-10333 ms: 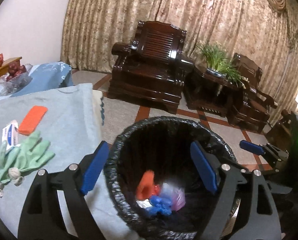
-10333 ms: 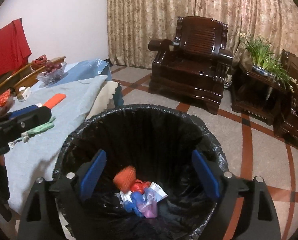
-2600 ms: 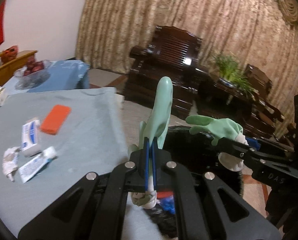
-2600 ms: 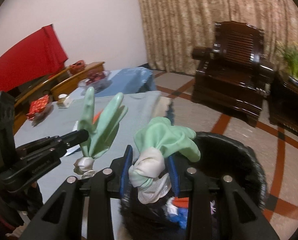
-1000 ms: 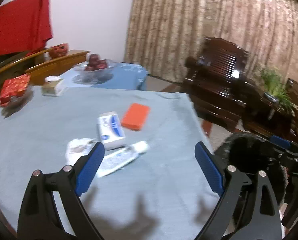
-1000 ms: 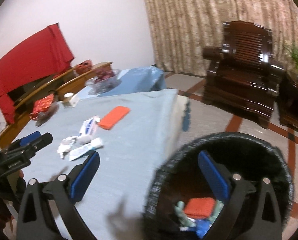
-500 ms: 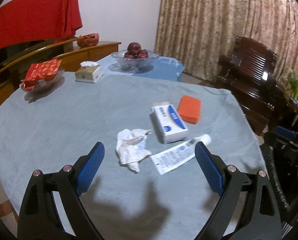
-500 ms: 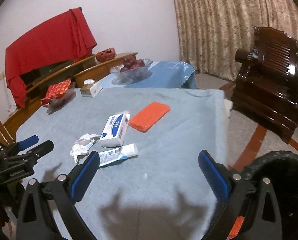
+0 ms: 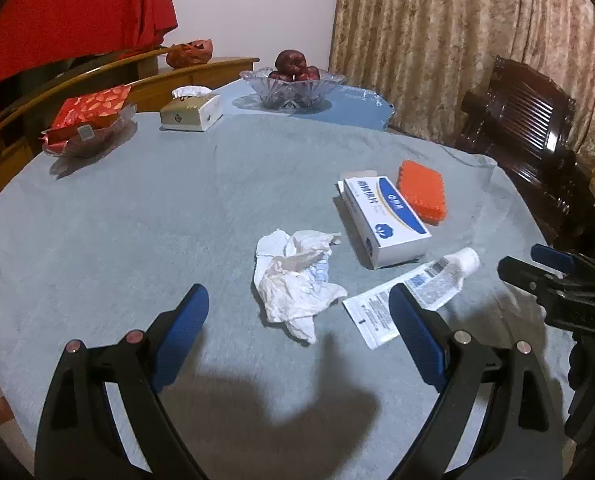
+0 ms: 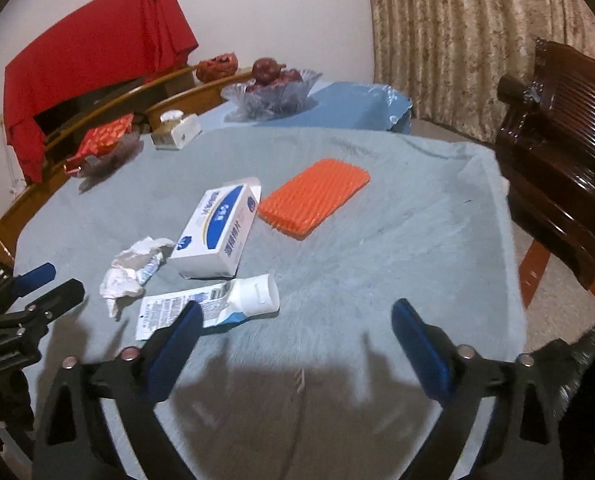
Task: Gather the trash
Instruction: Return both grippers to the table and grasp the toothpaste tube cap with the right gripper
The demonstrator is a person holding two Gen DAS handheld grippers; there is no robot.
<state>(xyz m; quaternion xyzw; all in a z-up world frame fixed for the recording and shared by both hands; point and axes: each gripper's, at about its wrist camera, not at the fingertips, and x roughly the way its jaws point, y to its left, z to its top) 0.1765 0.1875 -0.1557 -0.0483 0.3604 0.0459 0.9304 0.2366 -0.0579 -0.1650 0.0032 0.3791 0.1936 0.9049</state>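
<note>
I see the tabletop (image 9: pixel 137 216) first, draped in a blue-grey cloth and filling most of both views. At its far edge stand a glass bowl of dark red fruit (image 9: pixel 293 80), a tissue box (image 9: pixel 191 112) and a dish holding a red packet (image 9: pixel 87 118). My left tool (image 9: pixel 299 332) hangs over the near part of the cloth with its blue pads wide apart and nothing between them; the crumpled white paper (image 9: pixel 295 280) lies just beyond the gap. My right tool (image 10: pixel 297 340) is also spread wide and empty, its jaws having just been closing a little, and its left pad sits in front of the tube's flat end. The white and blue box (image 10: pixel 217 232) rests in the middle of the cloth, with the orange ribbed pad (image 10: pixel 313 198) just beside it on the far right. The squeezed white tube (image 10: pixel 213 306) lies near the box, cap pointing right, close beside the crumpled paper.
</note>
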